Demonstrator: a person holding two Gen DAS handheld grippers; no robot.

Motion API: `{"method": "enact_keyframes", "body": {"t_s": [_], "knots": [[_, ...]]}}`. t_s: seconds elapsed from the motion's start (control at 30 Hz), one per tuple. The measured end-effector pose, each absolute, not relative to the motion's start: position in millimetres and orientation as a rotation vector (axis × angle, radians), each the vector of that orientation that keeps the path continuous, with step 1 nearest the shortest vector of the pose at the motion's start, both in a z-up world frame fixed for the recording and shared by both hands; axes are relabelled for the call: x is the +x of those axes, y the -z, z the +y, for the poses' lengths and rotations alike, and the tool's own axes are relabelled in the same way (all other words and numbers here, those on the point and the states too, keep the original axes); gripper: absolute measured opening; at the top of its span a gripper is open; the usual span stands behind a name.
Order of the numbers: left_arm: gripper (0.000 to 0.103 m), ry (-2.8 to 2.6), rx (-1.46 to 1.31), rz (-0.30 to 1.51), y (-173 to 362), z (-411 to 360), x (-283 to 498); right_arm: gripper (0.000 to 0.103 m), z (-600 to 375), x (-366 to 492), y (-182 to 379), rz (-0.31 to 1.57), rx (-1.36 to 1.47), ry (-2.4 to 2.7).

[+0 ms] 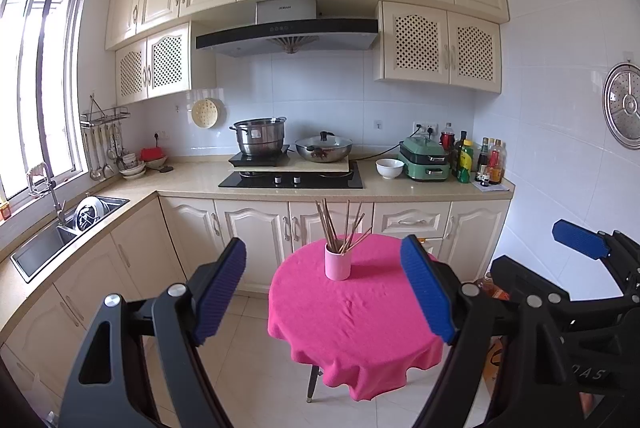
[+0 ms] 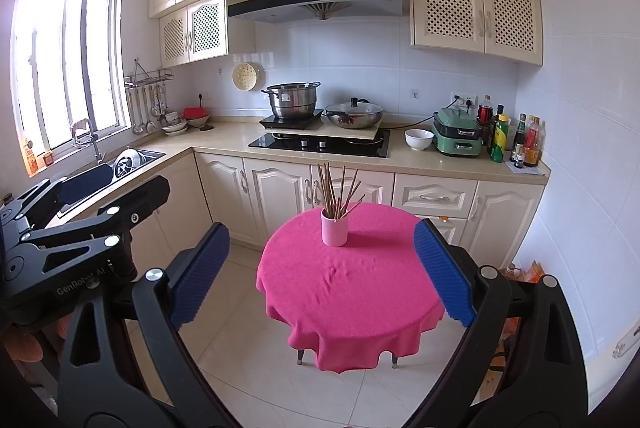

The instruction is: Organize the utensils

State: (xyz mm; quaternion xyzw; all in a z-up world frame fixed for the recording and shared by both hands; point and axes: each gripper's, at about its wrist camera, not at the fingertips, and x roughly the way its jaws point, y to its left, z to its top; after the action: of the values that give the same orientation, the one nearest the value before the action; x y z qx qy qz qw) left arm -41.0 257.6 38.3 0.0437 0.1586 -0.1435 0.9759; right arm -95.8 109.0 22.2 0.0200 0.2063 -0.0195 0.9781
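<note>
A kitchen counter (image 1: 192,180) runs along the back wall and bends left to a sink (image 1: 48,244). On the stove (image 1: 292,180) stand a steel pot (image 1: 260,136) and a lidded pan (image 1: 324,148); to their right sit a white bowl (image 1: 389,167) and a green cooker (image 1: 426,158). In front stands a round table under a pink cloth (image 2: 352,292). Near its far edge a pink cup (image 2: 334,226) stands upright, holding a bundle of chopsticks (image 2: 336,188) that fan out above its rim. The left gripper (image 1: 324,292) and right gripper (image 2: 322,276) both hang in the air short of the table, jaws spread wide, holding nothing, well apart from the cup.
</note>
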Motion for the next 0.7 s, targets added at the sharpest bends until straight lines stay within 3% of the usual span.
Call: {"method": "enact_keyframes", "body": {"t_s": [0.7], "knots": [[0.078, 0.291, 0.086, 0.333, -30.0, 263.5, -25.2, 0.092, 110.1, -91.1, -14.4, 0.431, 0.04, 0.04]]}}
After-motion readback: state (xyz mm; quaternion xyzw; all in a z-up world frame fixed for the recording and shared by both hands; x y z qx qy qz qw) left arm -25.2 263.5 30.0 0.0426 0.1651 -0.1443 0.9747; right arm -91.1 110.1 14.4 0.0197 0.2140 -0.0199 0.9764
